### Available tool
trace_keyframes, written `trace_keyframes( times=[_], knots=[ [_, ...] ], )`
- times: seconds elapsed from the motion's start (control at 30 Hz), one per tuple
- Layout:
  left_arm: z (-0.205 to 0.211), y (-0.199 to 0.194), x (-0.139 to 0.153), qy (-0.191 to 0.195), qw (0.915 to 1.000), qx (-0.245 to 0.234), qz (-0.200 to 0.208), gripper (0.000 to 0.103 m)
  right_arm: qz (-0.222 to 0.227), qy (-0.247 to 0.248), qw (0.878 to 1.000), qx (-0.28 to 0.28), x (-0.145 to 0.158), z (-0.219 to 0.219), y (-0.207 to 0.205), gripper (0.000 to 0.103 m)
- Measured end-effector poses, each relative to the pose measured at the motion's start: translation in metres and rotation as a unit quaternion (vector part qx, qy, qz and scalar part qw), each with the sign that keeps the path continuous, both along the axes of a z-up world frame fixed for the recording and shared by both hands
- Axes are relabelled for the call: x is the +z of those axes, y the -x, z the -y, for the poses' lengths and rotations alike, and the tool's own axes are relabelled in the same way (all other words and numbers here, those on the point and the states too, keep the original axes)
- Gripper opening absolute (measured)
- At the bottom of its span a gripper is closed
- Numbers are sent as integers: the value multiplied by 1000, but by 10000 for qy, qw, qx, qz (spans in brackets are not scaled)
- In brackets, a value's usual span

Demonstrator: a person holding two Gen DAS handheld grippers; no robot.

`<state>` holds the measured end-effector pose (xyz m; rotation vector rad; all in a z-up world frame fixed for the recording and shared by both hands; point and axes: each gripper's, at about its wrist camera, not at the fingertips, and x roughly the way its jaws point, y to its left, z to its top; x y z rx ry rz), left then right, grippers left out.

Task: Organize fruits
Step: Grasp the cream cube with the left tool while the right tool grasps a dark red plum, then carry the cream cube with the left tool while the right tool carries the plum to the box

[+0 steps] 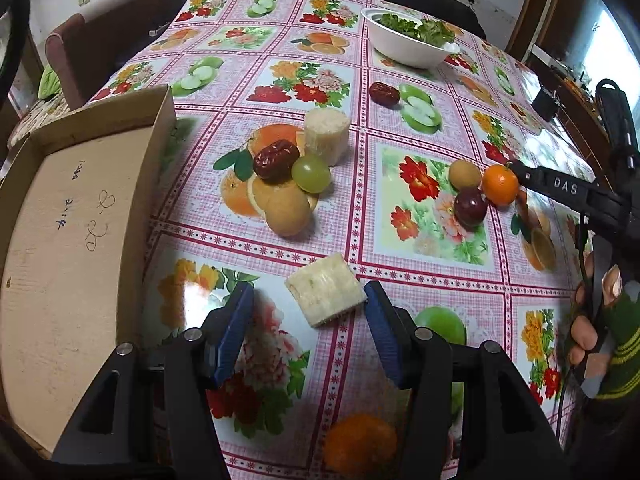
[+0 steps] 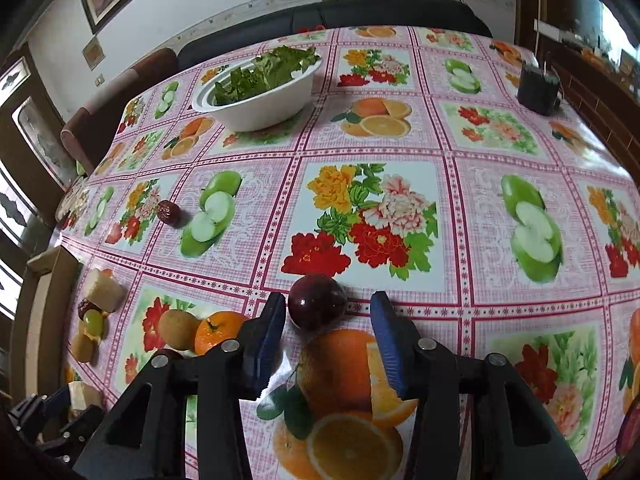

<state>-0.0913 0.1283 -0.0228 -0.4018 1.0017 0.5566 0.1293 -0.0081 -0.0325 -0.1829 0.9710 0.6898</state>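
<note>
My left gripper (image 1: 308,304) is open, low over the table, with a pale cut fruit chunk (image 1: 326,295) between its fingertips, close to the right one. Ahead lies a pile: red date (image 1: 276,160), green grape (image 1: 311,173), tan round fruit (image 1: 288,210), pale cylinder chunk (image 1: 326,135). A cardboard box (image 1: 72,240) lies at the left. My right gripper (image 2: 326,316) is open, with a dark purple plum (image 2: 317,301) just past its fingertips. A tangerine (image 2: 218,330) and kiwi-like fruit (image 2: 178,328) sit left of it. A lone date (image 2: 168,213) lies farther off.
A white bowl of green leaves (image 2: 260,92) stands at the far side of the fruit-print tablecloth. A dark small device (image 2: 538,86) sits at the far right. Chairs (image 1: 92,36) and a dark sofa stand beyond the table's far edge.
</note>
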Motion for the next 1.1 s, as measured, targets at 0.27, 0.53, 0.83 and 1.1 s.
trace_keyframes(
  times=[0.27, 0.53, 0.83, 1.1],
  knots=[
    [2, 4, 6, -1, 10000, 7, 91, 34, 9, -111, 9999, 112, 3, 5, 7, 31],
    [14, 23, 30, -286, 9991, 89, 316, 34, 34, -551, 9983, 159, 29, 34, 36, 30],
    [16, 53, 50, -594, 9966, 381, 422, 34, 11, -1069, 9916, 731, 58, 45, 105, 30],
    [13, 78, 60, -749, 9944, 550, 497, 35, 11, -1112, 9878, 1091, 67, 36, 146, 30]
  ],
)
